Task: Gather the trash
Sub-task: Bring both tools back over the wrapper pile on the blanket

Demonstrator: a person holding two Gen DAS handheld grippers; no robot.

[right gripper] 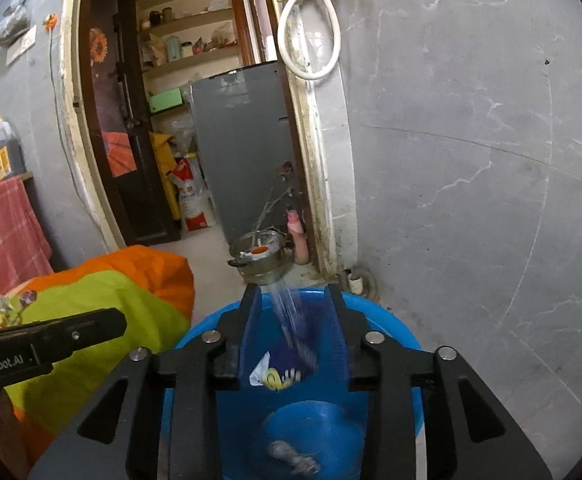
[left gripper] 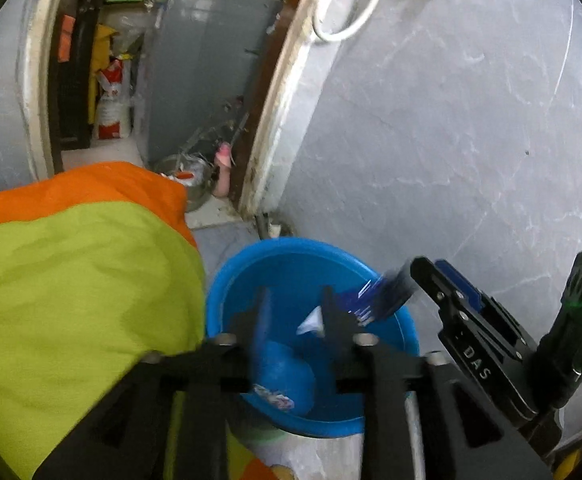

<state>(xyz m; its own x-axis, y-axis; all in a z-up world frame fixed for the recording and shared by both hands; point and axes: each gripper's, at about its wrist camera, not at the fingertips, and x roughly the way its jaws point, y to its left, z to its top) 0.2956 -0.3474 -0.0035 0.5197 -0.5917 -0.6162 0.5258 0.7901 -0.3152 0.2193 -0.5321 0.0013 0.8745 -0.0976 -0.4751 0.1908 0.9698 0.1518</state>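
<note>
Our left gripper [left gripper: 295,312] hangs over a blue plastic basin [left gripper: 251,264], its jaws parted and pressing on nothing. Between its fingers, down in the basin, we see a white scrap [left gripper: 311,324] and a crumpled printed wrapper [left gripper: 275,396], blurred.

Our right gripper [right gripper: 295,320] is also released, its jaws standing apart above the same blue plastic basin [right gripper: 403,340]. A blue wrapper [right gripper: 291,336], streaked with motion blur, is loose in the gap between the pads and touches neither. Below it lies a crumpled blue and yellow packet [right gripper: 279,376], and a greyish scrap [right gripper: 291,456] rests on the basin floor.

Just left of the basin is an orange and green cushion [right gripper: 111,300], with shiny wrappers [right gripper: 11,304] resting on it. Behind the basin a steel pot [right gripper: 257,254] sits in a doorway, beside a grey refrigerator [right gripper: 239,140]. A grey marbled wall [right gripper: 471,160] fills the right side.
</note>
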